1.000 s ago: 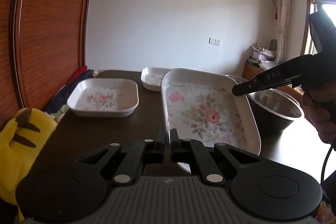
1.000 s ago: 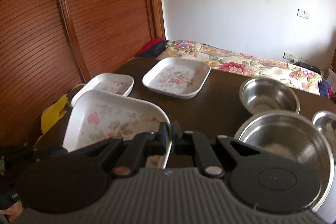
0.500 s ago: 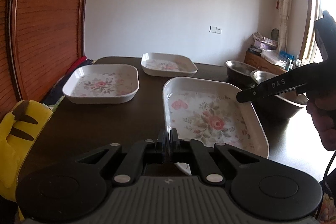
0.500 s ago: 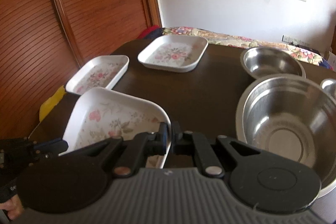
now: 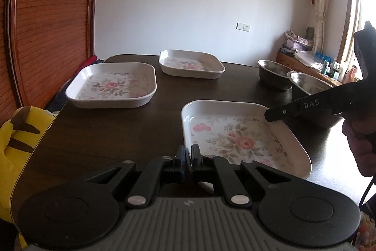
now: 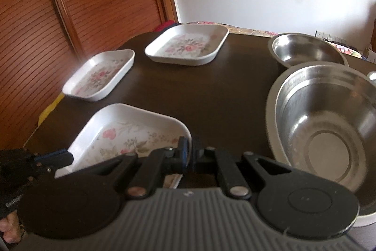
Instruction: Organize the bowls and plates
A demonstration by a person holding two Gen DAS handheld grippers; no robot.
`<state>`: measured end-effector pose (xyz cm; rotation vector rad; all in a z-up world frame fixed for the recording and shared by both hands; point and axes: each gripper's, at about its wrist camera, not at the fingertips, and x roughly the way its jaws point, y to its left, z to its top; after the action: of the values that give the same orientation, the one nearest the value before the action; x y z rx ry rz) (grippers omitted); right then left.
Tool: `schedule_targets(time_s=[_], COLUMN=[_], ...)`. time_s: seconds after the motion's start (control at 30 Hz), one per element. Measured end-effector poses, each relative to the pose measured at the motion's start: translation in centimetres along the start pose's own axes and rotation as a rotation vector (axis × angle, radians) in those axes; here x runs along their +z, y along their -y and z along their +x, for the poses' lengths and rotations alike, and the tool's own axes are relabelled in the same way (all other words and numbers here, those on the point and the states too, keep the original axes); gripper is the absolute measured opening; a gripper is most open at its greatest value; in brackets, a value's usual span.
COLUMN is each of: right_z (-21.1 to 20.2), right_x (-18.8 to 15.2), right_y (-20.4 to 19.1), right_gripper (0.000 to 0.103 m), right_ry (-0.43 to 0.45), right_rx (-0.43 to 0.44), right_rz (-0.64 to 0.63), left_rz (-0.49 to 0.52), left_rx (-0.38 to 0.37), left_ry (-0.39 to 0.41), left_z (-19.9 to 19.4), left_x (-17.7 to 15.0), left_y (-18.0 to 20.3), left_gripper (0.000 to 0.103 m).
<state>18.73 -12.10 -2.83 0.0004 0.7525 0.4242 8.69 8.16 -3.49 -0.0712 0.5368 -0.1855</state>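
Note:
A white square floral plate (image 5: 242,138) lies near the front of the dark table (image 5: 117,131). My left gripper (image 5: 188,157) is shut on its near left rim. My right gripper (image 6: 189,154) is shut on its right rim (image 6: 183,131); the right gripper also shows in the left wrist view (image 5: 268,115). Two more floral plates stand further back, one on the left (image 5: 112,85) (image 6: 98,74) and one in the middle (image 5: 190,62) (image 6: 188,45). Steel bowls stand on the right, a large one (image 6: 326,135) and a smaller one (image 6: 305,49) behind it.
A yellow plush toy (image 5: 16,133) sits off the table's left edge. A wooden slatted wardrobe (image 6: 70,4) runs along the left side. A bed with a floral cover (image 6: 258,32) lies behind the table. The rim of a third bowl (image 6: 371,75) shows at far right.
The floral plate held by both grippers has come down from a tilted, raised pose to lie flat and low at the table, nearer the front edge. Both grippers stay shut on it.

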Motion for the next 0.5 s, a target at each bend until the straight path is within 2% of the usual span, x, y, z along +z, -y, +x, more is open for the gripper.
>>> schedule_targets(time_s=[0.23, 0.3, 0.37, 0.4, 0.5], right_z=[-0.1, -0.4, -0.7, -1.0, -2.1], right_x=[-0.3, -0.3, -0.2, -0.2, -0.3], right_y=[-0.2, -0.7, -0.9, -0.9, -1.6], right_gripper=[0.009, 0.017, 0.034, 0.039, 0.040], right_ry=[0.023, 0.046, 0.065, 0.078, 0.118], right_rx=[-0.009, -0.033, -0.045, -0.040, -0.041], right_rz=[-0.031, -0.070, -0.096, -0.101, -0.138], left_rz=[-0.012, -0.013, -0.006, -0.001, 0.014], left_rx=[-0.010, -0.008, -0.003, -0.003, -0.005], left_ry=[0.000, 0.017, 0.033, 0.040, 0.065], left_z=[0.0, -0.3, -0.8, -1.1, -1.9], left_x=[0.1, 0.3, 0.7, 0.9, 1.6], left_y=[-0.2, -0.3, -0.3, -0.3, -0.1], left_gripper=[0.035, 0.035, 0.036, 0.036, 0.044])
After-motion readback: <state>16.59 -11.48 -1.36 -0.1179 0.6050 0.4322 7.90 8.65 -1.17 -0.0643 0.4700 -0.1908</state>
